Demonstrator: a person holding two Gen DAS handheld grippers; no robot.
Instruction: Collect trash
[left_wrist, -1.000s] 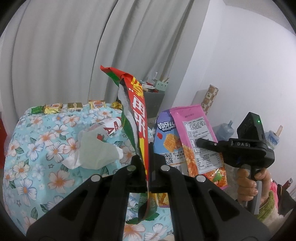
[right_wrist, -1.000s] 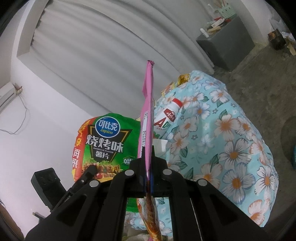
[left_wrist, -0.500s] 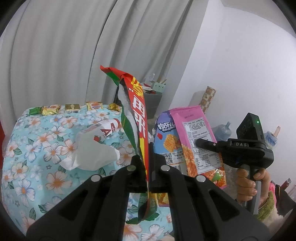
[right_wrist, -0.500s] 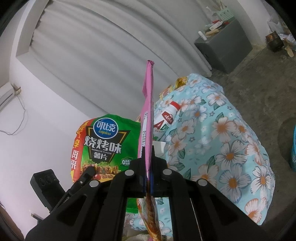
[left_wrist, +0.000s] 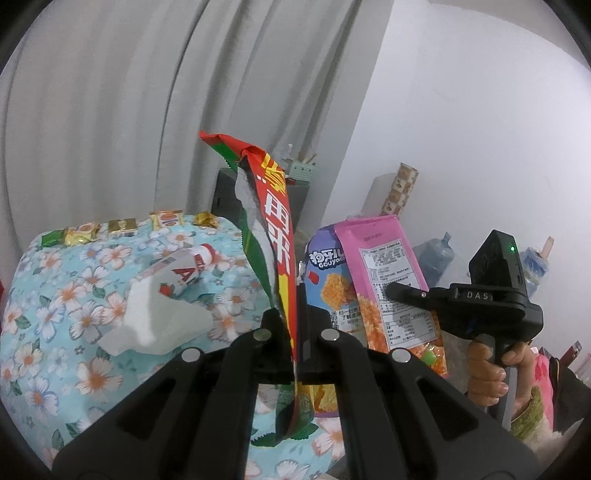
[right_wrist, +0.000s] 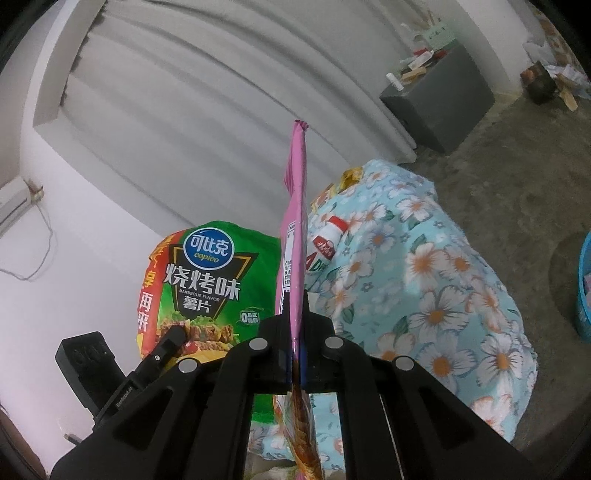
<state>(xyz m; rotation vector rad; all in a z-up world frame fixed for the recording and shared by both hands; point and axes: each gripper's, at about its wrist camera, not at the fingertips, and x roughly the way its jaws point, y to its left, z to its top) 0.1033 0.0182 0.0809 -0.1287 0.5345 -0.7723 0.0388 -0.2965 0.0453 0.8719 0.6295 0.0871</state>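
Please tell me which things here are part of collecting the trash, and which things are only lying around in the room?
Part of the job:
- green chip bag, clamped in the left gripper
- pink snack bag, clamped in the right gripper
- crumpled tissue, empty drink bottle and small wrappers on the floral table

Only lying about:
- grey cabinet
- water jug
- curtain

A green and red chip bag (right_wrist: 207, 280) and a pink bag (left_wrist: 391, 280) are seen beside a blue flowered cloth (right_wrist: 424, 273).
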